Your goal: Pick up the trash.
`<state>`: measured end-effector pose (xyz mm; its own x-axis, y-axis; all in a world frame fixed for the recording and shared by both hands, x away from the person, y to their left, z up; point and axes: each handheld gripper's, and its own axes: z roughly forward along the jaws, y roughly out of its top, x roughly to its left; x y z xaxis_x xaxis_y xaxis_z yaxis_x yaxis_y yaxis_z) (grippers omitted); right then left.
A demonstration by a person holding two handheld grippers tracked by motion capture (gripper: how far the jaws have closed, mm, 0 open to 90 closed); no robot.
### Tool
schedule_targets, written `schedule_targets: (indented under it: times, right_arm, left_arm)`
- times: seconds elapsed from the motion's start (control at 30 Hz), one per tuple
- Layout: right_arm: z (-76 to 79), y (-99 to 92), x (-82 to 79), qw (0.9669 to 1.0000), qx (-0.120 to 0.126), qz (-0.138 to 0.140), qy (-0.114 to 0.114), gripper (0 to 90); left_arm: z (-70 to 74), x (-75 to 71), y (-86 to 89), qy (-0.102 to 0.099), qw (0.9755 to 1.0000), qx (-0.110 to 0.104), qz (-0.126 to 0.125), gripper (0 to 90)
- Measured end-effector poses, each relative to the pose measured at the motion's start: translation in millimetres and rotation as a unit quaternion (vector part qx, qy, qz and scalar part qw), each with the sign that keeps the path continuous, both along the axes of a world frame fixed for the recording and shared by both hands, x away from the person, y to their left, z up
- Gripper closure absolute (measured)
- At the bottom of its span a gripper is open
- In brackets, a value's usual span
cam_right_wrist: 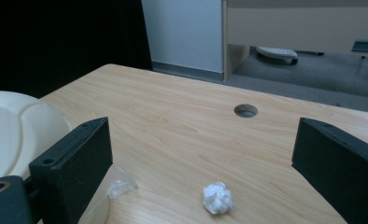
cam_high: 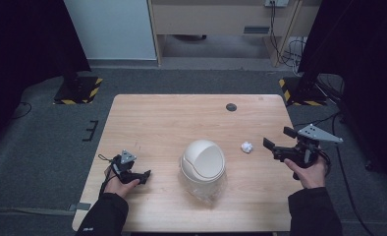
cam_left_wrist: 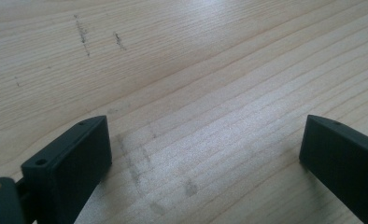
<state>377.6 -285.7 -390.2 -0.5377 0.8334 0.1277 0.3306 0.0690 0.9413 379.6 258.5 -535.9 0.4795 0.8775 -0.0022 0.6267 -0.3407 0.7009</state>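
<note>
A cream swing-lid bin (cam_high: 203,162) lined with a clear plastic bag stands at the middle of the wooden table (cam_high: 172,118). To its right lies a small crumpled white paper ball (cam_high: 247,146). My right gripper (cam_high: 276,138) hovers open just right of the ball, pointing left; in the right gripper view the paper ball (cam_right_wrist: 217,198) lies between its open jaws and the bin (cam_right_wrist: 14,135) sits at the left. My left gripper (cam_high: 145,177) rests low near the front left of the table, open, with bare wood (cam_left_wrist: 205,93) between its jaws.
A round cable hole (cam_high: 231,106) marks the table's far edge. Dark stands with striped bases (cam_high: 78,91) flank the far corners. A wooden cabinet (cam_high: 221,19) and cables stand beyond on grey carpet.
</note>
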Motion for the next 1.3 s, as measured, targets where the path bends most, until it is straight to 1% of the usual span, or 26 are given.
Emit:
schedule_targets:
  times: [0.03, 0.07, 0.17, 0.27, 0.3, 0.33, 0.37, 0.47, 0.57, 0.63, 0.77, 0.87, 0.9, 0.97, 1.0, 1.03, 1.07, 1.2, 1.3]
  right_arm:
    - [0.0, 0.0, 0.0, 1.0000, 0.000, 0.000, 0.000, 5.3]
    - [3.8, 3.9, -1.2, 1.0000, 0.002, 0.007, -0.005, 5.3]
    - [7.9, 9.2, -2.0, 0.9998, 0.006, 0.018, -0.009, 5.4]
    - [10.1, 13.0, -2.5, 0.9996, 0.005, 0.025, -0.010, 5.4]
    - [12.8, 18.9, -2.8, 0.9993, 0.003, 0.034, -0.014, 5.4]
    - [12.8, 18.9, -2.8, 0.9993, 0.003, 0.034, -0.014, 5.4]
    - [14.9, 23.6, -3.0, 0.9990, 0.003, 0.041, -0.015, 5.4]
    - [17.9, 29.5, -3.0, 0.9986, 0.000, 0.048, -0.019, 5.4]
    - [19.1, 36.1, -3.1, 0.9980, 0.006, 0.059, -0.019, 5.7]
    - [19.3, 40.6, -3.2, 0.9977, 0.002, 0.065, -0.021, 5.7]
    - [20.0, 52.2, -3.8, 0.9965, 0.002, 0.081, -0.022, 5.7]
    - [17.3, 59.0, -4.9, 0.9955, 0.014, 0.090, -0.027, 6.5]
    - [17.3, 59.0, -4.9, 0.9955, 0.014, 0.090, -0.027, 6.5]
    - [14.4, 64.0, -5.0, 0.9950, 0.017, 0.096, -0.022, 6.6]
    - [11.9, 67.8, -4.8, 0.9948, 0.015, 0.099, -0.019, 6.5]
    - [11.9, 67.8, -4.8, 0.9948, 0.015, 0.099, -0.019, 6.5]
    - [8.5, 72.7, -4.8, 0.9943, 0.014, 0.105, -0.014, 6.5]
    - [2.9, 80.4, -4.9, 0.9932, 0.015, 0.115, -0.011, 6.5]
    - [-1.1, 86.2, -5.0, 0.9924, 0.016, 0.122, -0.005, 6.5]
  left_arm:
    - [0.0, 0.0, 0.0, 0.000, 1.0000, 0.000, 0.000, 1.5]
    - [0.0, 0.0, 0.0, 0.000, 1.0000, 0.000, 0.000, 1.5]
    - [0.0, 0.0, 0.0, 0.000, 1.0000, 0.000, 0.000, 1.5]
    - [0.0, 0.0, 0.0, 0.000, 1.0000, 0.000, 0.000, 1.6]
    - [0.0, 0.0, 0.0, 0.000, 1.0000, 0.000, 0.000, 1.5]
    - [0.0, 0.0, 0.0, 0.000, 1.0000, 0.000, 0.000, 1.5]
    - [0.0, 0.0, 0.0, 0.000, 1.0000, 0.000, 0.000, 1.5]
    - [0.0, 0.0, 0.0, 0.000, 1.0000, 0.000, 0.000, 1.5]
    - [0.0, 0.0, -0.1, 0.000, 1.0000, 0.000, 0.000, 1.4]
    - [0.0, 0.0, -0.1, 0.000, 1.0000, 0.000, 0.000, 1.4]
    - [0.0, 0.1, -0.1, 0.000, 1.0000, 0.000, 0.000, 1.4]
    - [0.0, 0.0, -0.1, 0.000, 1.0000, 0.000, 0.000, 1.4]
    - [0.0, 0.0, -0.1, 0.000, 1.0000, 0.000, 0.000, 1.4]
    - [0.0, 0.1, -0.1, 0.000, 1.0000, 0.000, 0.000, 1.3]
    - [0.0, 0.1, -0.1, 0.000, 1.0000, 0.000, 0.000, 1.3]
    - [0.0, 0.1, -0.1, 0.000, 1.0000, 0.000, 0.000, 1.3]
    - [0.0, 0.1, -0.1, 0.000, 1.0000, 0.000, 0.000, 1.3]
    - [-0.1, 0.1, -0.2, 0.000, 1.0000, 0.000, 0.000, 1.2]
    - [-0.1, 0.1, -0.2, 0.001, 1.0000, 0.000, 0.000, 1.2]
